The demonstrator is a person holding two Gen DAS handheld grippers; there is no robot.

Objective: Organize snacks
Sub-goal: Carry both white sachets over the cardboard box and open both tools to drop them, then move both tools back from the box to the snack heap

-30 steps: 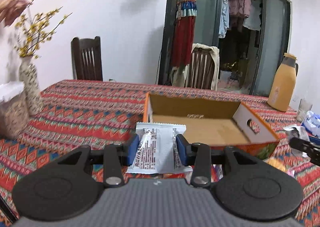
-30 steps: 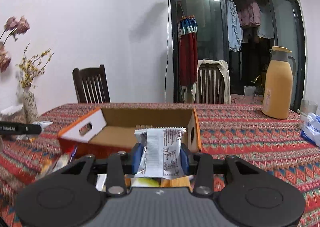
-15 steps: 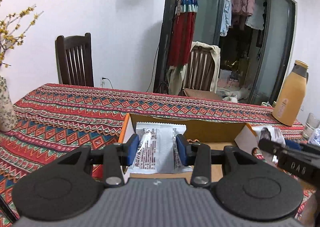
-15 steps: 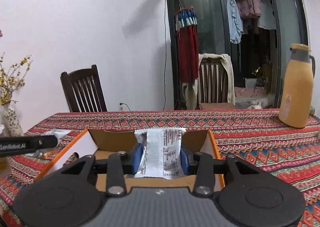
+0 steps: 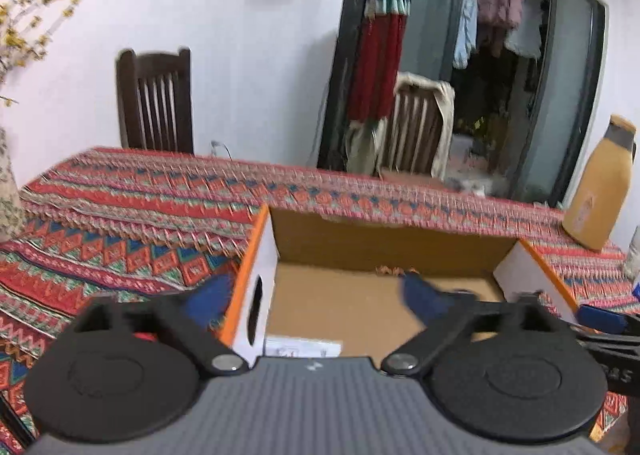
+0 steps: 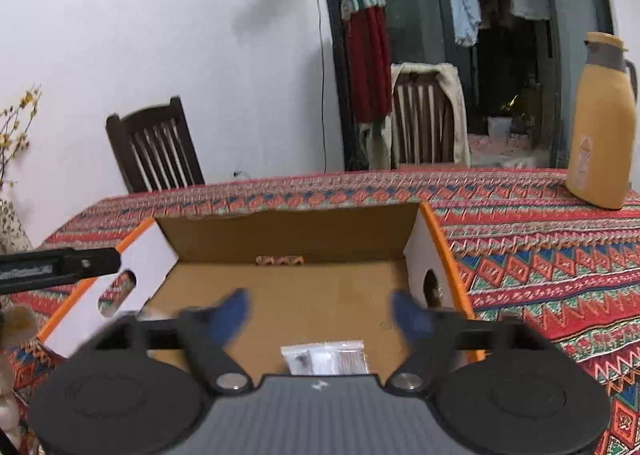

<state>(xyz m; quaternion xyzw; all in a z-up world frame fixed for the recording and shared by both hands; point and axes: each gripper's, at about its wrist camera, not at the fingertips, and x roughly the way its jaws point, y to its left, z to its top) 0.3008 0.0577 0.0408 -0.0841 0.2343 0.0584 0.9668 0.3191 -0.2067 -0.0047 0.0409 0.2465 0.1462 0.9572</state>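
Observation:
An open cardboard box point(image 5: 384, 251) with orange edges sits on the patterned tablecloth; the right wrist view shows the same box point(image 6: 288, 231). My left gripper point(image 5: 314, 297) hangs over its near left corner, jaws opening wide, nothing between the blue pads. A white snack packet point(image 5: 304, 347) lies on the box floor just below it, partly hidden by the gripper body. My right gripper point(image 6: 320, 315) is over the box's near edge, jaws opening, empty. Another white packet point(image 6: 326, 358) lies on the floor beneath it.
A yellow thermos jug point(image 6: 604, 127) stands at the right on the tablecloth point(image 5: 120, 223). Two chairs point(image 5: 156, 103) stand behind the table. The left gripper's finger point(image 6: 60, 263) reaches in from the left; the right gripper point(image 5: 608, 331) shows at the right edge. A vase point(image 5: 8, 191) is far left.
Both grippers moved forward over the box and opened. Each white packet left the pads and dropped onto the box floor.

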